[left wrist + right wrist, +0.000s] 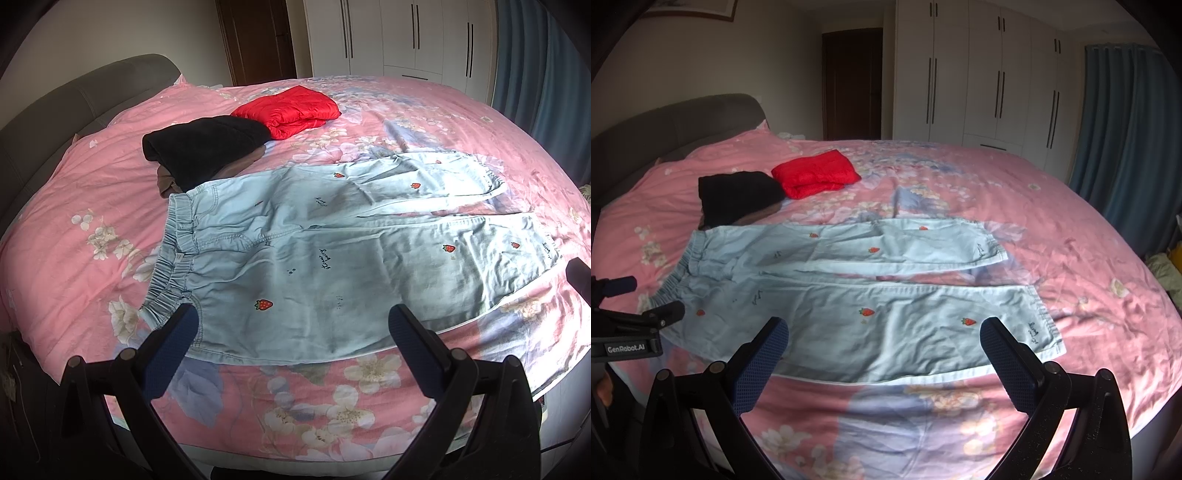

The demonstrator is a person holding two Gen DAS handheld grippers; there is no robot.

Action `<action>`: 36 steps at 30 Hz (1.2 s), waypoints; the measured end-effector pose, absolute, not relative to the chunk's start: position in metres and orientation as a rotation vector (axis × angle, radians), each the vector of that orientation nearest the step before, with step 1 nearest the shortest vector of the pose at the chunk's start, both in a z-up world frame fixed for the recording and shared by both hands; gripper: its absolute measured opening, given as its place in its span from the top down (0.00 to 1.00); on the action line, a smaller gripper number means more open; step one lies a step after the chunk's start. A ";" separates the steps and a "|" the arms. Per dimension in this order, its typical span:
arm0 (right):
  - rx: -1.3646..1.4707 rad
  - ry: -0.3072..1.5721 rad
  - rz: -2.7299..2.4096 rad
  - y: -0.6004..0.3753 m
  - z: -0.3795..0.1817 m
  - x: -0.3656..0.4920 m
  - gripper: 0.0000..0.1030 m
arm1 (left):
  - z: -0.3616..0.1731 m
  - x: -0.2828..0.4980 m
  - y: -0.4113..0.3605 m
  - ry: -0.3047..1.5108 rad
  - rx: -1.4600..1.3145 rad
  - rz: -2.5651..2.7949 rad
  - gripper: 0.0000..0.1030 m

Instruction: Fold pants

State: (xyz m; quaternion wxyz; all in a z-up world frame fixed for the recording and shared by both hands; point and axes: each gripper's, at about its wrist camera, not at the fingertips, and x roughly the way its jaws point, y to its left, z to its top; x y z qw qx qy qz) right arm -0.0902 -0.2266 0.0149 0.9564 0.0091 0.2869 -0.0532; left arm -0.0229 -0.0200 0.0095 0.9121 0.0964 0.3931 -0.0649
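Light blue pants (332, 251) with small strawberry prints lie flat and spread on the pink floral bed, waistband to the left, both legs running right. They also show in the right wrist view (849, 295). My left gripper (291, 325) is open and empty, hovering above the near edge of the pants close to the waistband. My right gripper (882, 343) is open and empty, above the near leg towards its cuff. The left gripper shows at the left edge of the right wrist view (646, 306).
A folded red garment (291, 109) and a black garment (207, 147) on a brown one lie on the bed (92, 221) beyond the waistband. A grey headboard (74, 96) is at the left, white wardrobes (979, 74) and a blue curtain (1126, 129) behind.
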 end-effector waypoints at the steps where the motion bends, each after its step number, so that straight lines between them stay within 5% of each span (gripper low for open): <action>1: 0.018 0.583 -0.109 -0.226 0.014 -0.090 0.00 | 0.008 -0.021 -0.020 0.813 0.197 -0.133 0.00; 12: -0.018 0.606 -0.055 -0.219 -0.012 -0.078 0.00 | -0.022 0.006 0.020 0.907 -0.072 -0.127 0.01; 19: -0.217 0.580 0.101 -0.185 -0.046 -0.071 0.00 | -0.056 0.011 0.084 0.958 -0.509 -0.141 0.01; 25: -0.398 0.591 0.286 -0.148 -0.084 -0.065 0.00 | -0.085 0.013 0.110 0.990 -0.596 -0.034 0.04; 31: -0.517 0.617 0.409 -0.121 -0.114 -0.056 0.10 | -0.110 0.036 0.121 0.988 -0.598 0.007 0.31; 36: -0.542 0.598 0.403 -0.108 -0.120 -0.042 0.31 | -0.112 0.059 0.134 0.957 -0.616 0.064 0.73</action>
